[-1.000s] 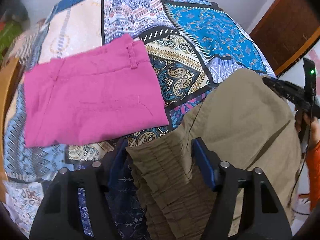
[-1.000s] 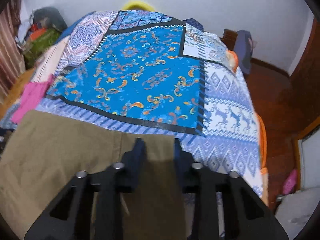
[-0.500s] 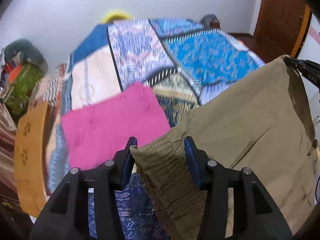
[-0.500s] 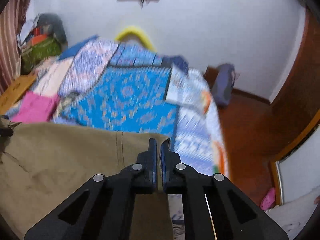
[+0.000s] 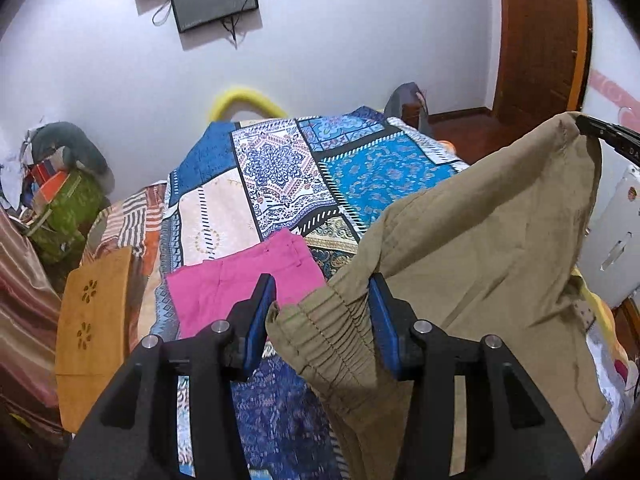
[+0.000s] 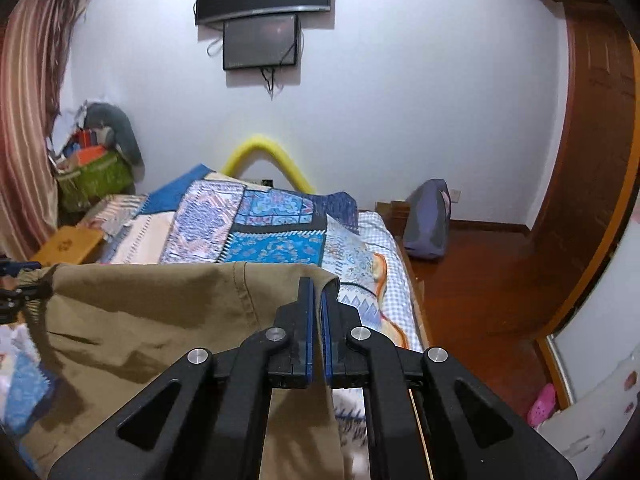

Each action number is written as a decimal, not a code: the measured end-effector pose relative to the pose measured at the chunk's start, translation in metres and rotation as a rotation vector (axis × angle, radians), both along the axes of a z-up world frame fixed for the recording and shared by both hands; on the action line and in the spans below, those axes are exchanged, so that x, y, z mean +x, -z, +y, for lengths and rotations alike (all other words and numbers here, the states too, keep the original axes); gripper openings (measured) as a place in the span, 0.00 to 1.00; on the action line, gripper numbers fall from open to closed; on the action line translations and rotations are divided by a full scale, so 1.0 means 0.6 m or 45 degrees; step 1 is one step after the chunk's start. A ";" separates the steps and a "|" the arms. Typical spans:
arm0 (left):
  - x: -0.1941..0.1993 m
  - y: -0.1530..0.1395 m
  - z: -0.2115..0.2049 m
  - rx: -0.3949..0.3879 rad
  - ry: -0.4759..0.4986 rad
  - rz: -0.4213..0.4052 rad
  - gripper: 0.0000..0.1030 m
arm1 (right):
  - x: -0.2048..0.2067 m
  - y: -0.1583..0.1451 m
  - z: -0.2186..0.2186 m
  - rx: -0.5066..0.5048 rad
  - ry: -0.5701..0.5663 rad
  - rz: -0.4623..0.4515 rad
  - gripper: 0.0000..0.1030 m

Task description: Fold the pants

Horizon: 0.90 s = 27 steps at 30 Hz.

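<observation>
Khaki pants (image 5: 472, 248) hang in the air above the bed, stretched between my two grippers. My left gripper (image 5: 322, 300) has its jaws wide apart around the bunched elastic waistband (image 5: 332, 340), which fills the gap and stays lifted with it. My right gripper (image 6: 315, 292) is shut on the other top corner of the khaki pants (image 6: 160, 320). The right gripper's tip also shows at the far right of the left wrist view (image 5: 604, 132). Folded pink pants (image 5: 224, 288) lie flat on the bed to the left.
The bed has a blue patterned patchwork cover (image 5: 304, 176). A wooden stool (image 5: 92, 320) stands at the bed's left side. A green bag (image 6: 92, 180) and clutter sit in the far left corner. A wall screen (image 6: 260, 40), a wooden door (image 6: 600, 160) and a purple backpack (image 6: 428, 224) lie beyond.
The right gripper closed on the pants' corner. Both grippers rose and lifted the khaki pants off the bed; the views tilted up to show the wall.
</observation>
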<state>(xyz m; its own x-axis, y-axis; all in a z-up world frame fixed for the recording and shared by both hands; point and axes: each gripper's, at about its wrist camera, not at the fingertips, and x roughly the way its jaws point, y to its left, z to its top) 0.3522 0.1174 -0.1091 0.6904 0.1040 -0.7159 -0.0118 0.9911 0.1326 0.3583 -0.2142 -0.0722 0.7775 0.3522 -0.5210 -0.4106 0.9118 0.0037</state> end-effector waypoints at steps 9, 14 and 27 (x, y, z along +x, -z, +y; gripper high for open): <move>-0.114 -0.001 -0.036 0.012 0.048 -0.029 0.46 | -0.119 0.012 -0.046 0.063 -0.019 0.033 0.03; -0.170 0.013 -0.049 -0.001 0.084 -0.020 0.46 | -0.176 0.041 -0.073 0.077 -0.012 0.081 0.03; -0.303 0.129 -0.064 -0.055 0.165 0.123 0.41 | -0.313 0.155 -0.098 0.046 -0.012 0.286 0.03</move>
